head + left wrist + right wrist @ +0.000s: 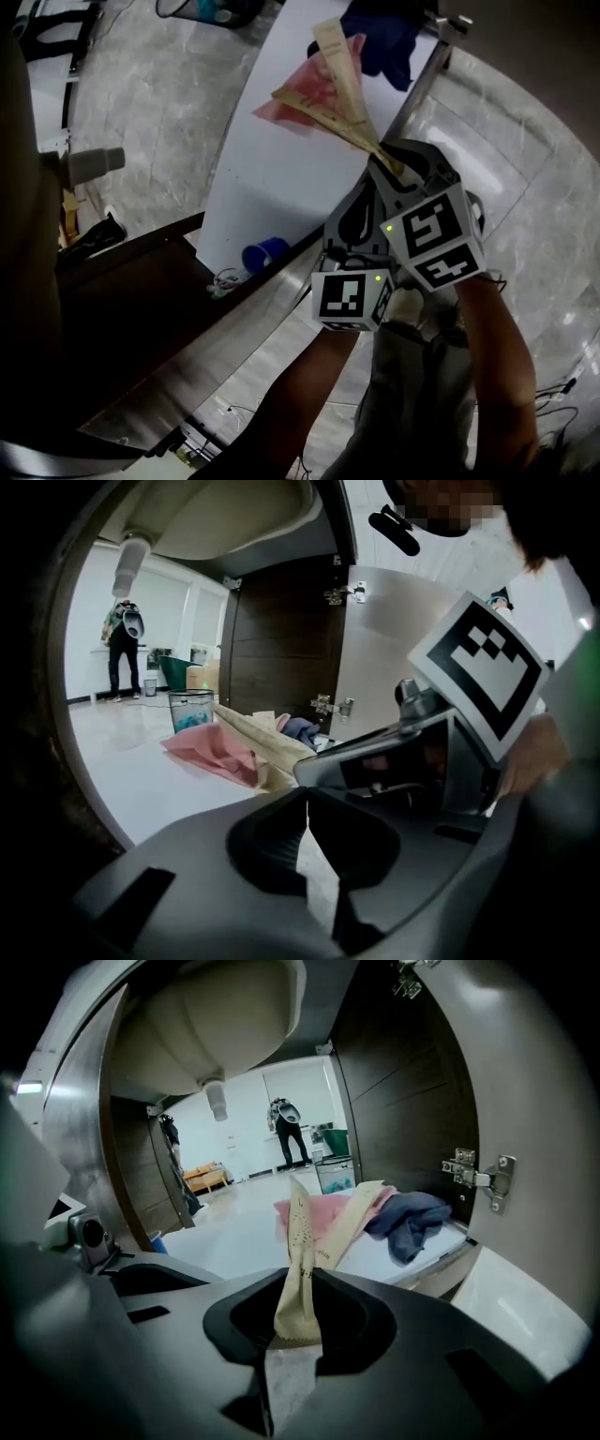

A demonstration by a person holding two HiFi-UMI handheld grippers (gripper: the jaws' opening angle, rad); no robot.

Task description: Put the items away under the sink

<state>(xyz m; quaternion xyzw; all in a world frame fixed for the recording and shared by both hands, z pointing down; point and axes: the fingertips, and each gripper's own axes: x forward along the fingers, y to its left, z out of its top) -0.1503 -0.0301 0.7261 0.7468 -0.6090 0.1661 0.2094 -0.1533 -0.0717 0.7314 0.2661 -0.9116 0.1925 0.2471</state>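
My right gripper (296, 1324) is shut on the lower end of a long beige paper packet (301, 1241), which stands up from the jaws. In the head view this packet (330, 101) reaches out over the white cabinet floor (272, 178) from the right gripper (386, 167). Behind it, a pink cloth (302, 89) and a dark blue cloth (380, 37) lie on that floor. My left gripper (307, 822) is shut with nothing between its jaws. It sits just left of and below the right one (349, 225).
The sink basin's underside (206, 1026) and drain pipe (217, 1101) hang overhead. An open dark cabinet door (122, 281) is at left, and a hinge (478, 1177) at right. A blue cup (265, 254) stands at the floor's near corner. A person (122, 649) stands far off.
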